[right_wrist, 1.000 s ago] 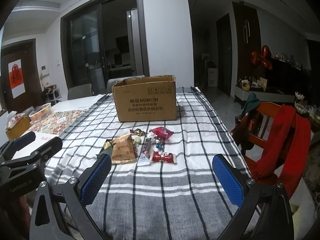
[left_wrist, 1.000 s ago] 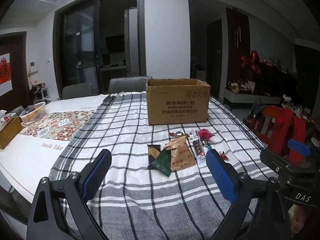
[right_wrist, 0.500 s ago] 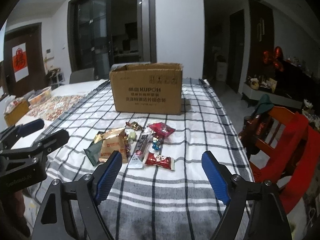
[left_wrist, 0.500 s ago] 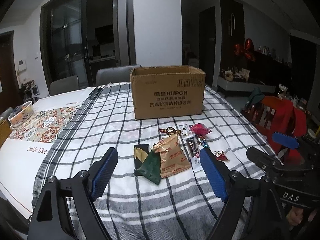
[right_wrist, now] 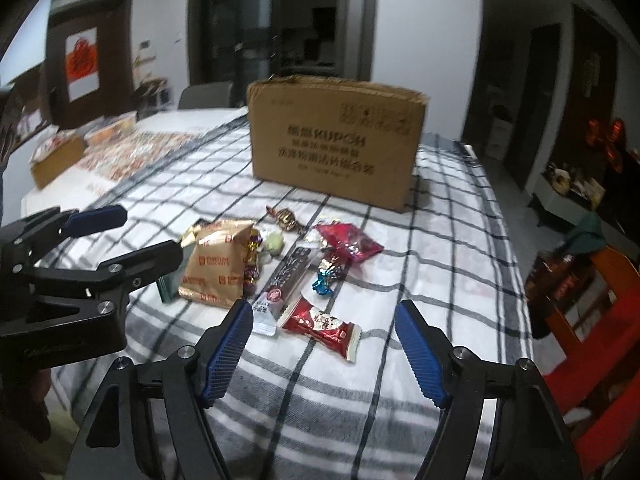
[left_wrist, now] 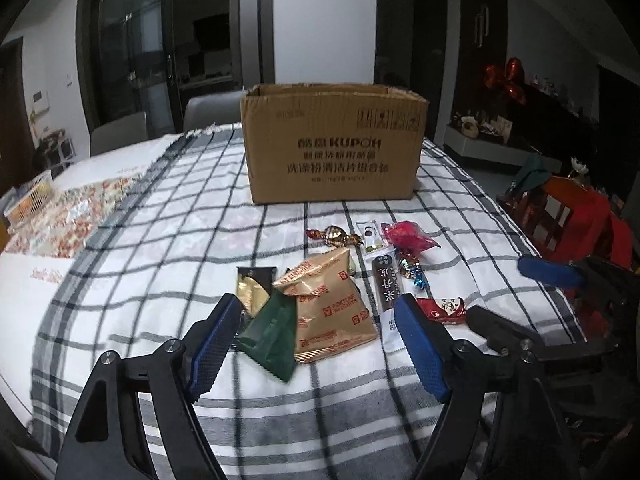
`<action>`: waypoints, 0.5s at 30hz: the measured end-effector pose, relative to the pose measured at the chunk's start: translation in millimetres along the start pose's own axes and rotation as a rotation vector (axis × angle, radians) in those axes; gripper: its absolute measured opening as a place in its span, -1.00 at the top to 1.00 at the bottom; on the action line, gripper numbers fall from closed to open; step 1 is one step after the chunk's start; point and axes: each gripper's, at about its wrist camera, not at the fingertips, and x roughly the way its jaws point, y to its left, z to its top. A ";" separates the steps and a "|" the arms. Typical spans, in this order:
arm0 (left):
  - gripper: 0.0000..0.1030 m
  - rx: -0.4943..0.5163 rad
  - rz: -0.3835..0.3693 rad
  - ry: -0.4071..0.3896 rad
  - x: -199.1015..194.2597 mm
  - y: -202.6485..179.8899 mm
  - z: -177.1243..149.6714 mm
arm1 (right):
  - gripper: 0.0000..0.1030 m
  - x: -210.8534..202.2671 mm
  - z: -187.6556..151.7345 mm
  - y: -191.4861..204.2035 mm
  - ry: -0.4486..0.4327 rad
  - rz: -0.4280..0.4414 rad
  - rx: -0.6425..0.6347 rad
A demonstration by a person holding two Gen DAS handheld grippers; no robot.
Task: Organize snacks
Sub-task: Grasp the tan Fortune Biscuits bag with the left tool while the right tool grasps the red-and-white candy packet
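Approach step — both hand-held grippers, left [left_wrist: 316,344] and right [right_wrist: 323,350], spread wide and empty, near the snacks [left_wrist: 334,300] lying in front of the box [left_wrist: 334,148] on the desk [left_wrist: 160,240] — next, likely close on one packet.

Snacks [left_wrist: 332,300] before box [left_wrist: 332,148], on table [left_wrist: 160,240]

Bare checked cloth [left_wrist: 168,248] lay left of the snack pile [left_wrist: 332,300]; the cardboard box [left_wrist: 332,148] blocked the far side.
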 end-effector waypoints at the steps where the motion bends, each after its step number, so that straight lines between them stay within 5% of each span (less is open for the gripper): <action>1: -0.54 -0.004 -0.003 0.005 3.8 -1.3 -0.1 | -0.38 4.6 0.3 -0.7 0.007 0.008 -0.016; 15: -0.46 -0.034 0.010 0.092 53.4 -6.3 -2.1 | -0.03 51.8 -1.5 -14.8 0.092 0.122 -0.065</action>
